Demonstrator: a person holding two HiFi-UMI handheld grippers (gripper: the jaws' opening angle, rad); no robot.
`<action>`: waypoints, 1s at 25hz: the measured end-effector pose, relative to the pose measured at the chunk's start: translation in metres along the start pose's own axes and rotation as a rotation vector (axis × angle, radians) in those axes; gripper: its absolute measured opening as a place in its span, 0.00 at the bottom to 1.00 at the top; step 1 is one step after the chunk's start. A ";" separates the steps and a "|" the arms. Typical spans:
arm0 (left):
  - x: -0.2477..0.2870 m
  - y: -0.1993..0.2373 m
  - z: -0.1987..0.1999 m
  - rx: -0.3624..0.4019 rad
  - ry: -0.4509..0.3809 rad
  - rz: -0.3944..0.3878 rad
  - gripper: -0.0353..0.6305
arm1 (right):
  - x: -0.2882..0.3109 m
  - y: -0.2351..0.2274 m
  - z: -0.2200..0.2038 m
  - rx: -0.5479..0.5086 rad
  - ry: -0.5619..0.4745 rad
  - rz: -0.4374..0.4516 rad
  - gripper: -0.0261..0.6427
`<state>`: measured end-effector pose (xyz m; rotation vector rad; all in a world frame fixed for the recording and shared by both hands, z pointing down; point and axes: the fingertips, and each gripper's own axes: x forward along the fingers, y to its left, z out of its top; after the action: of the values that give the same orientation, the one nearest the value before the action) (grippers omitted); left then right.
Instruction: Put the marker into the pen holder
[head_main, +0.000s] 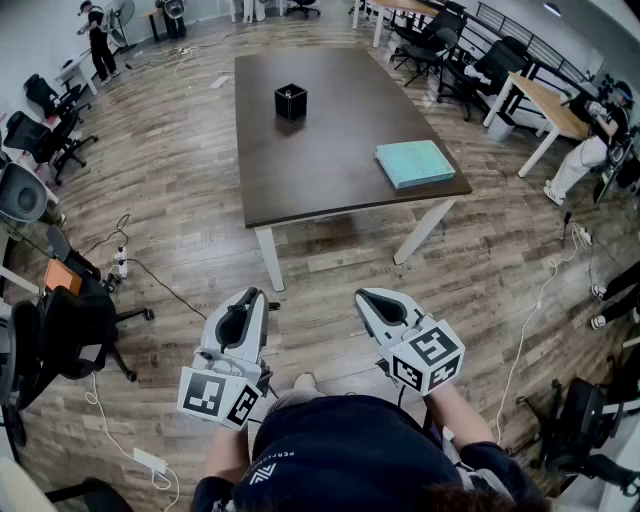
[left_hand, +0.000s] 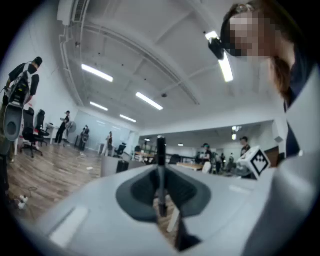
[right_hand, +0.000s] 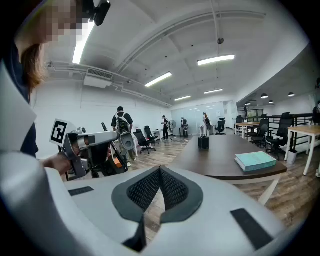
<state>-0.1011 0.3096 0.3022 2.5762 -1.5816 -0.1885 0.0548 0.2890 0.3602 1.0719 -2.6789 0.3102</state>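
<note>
Two grippers show at the bottom of the head view: the left gripper (head_main: 258, 296) and the right gripper (head_main: 366, 297). One marker (left_hand: 161, 162), dark and upright, is pinched between the left fingers (left_hand: 138, 193). Its lower end is buried between them, and in the head view it is hardly to be made out. The right fingers (right_hand: 145, 192) are closed tip to tip with nothing between them. One dark counter (head_main: 330, 180) fills the upper middle of the head view, well apart from both grippers. It carries one black pen holder (head_main: 290, 103) and one teal book (head_main: 414, 163). The inside of the pen holder cannot be seen.
</note>
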 end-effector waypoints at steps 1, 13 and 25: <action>0.000 0.003 0.000 -0.001 0.002 -0.003 0.11 | 0.004 0.001 0.002 0.003 -0.002 0.000 0.04; 0.005 0.050 -0.010 -0.007 0.042 -0.036 0.11 | 0.052 0.017 0.005 0.051 0.006 0.005 0.04; 0.056 0.089 -0.021 -0.006 0.078 0.009 0.11 | 0.116 -0.028 0.016 0.072 0.033 0.062 0.04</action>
<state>-0.1503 0.2200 0.3343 2.5385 -1.5638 -0.0902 -0.0094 0.1891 0.3829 0.9962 -2.6943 0.4343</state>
